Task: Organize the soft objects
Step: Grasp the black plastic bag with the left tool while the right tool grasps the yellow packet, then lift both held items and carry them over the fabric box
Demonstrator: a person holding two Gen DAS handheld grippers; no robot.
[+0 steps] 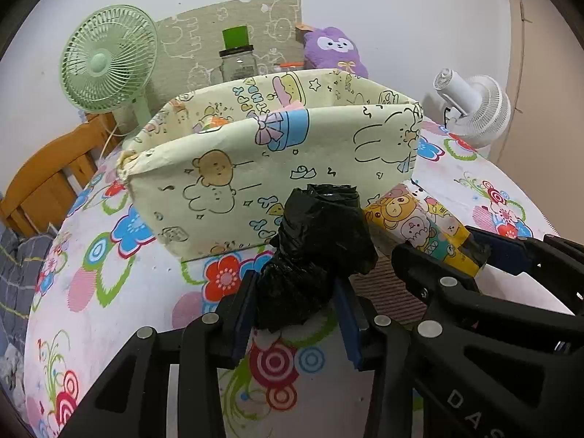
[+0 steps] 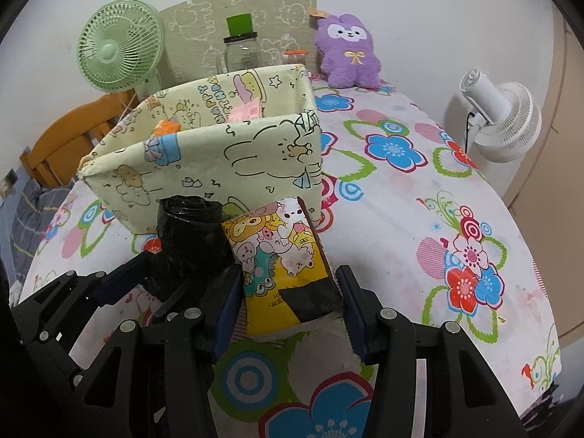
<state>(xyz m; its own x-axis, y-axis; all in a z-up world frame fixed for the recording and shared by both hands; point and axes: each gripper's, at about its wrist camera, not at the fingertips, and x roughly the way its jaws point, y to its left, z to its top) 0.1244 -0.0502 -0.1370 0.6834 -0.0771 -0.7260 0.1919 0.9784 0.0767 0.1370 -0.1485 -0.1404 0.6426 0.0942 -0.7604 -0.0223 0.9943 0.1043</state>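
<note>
A crumpled black plastic bag roll [image 1: 321, 241] stands on the flowered tablecloth [image 1: 120, 292], just in front of a pale yellow cartoon-print fabric bin [image 1: 226, 182]. My left gripper [image 1: 295, 314] is shut on the roll's lower part, with both blue pads against it. To its right, my right gripper [image 2: 288, 314] is shut on a yellow cartoon-print soft packet [image 2: 281, 255] that leans toward the bin [image 2: 204, 168]. The two grippers sit side by side, with the left one [image 2: 175, 273] and the roll [image 2: 189, 233] also showing in the right wrist view. Pink and orange items lie inside the bin.
A purple plush toy [image 2: 346, 51] sits at the table's back against the wall. A green fan [image 1: 106, 62] and a glass jar with a green lid [image 1: 237, 58] stand behind the bin. A white fan [image 2: 500, 120] is at the right edge, and a wooden chair [image 1: 47, 179] at the left.
</note>
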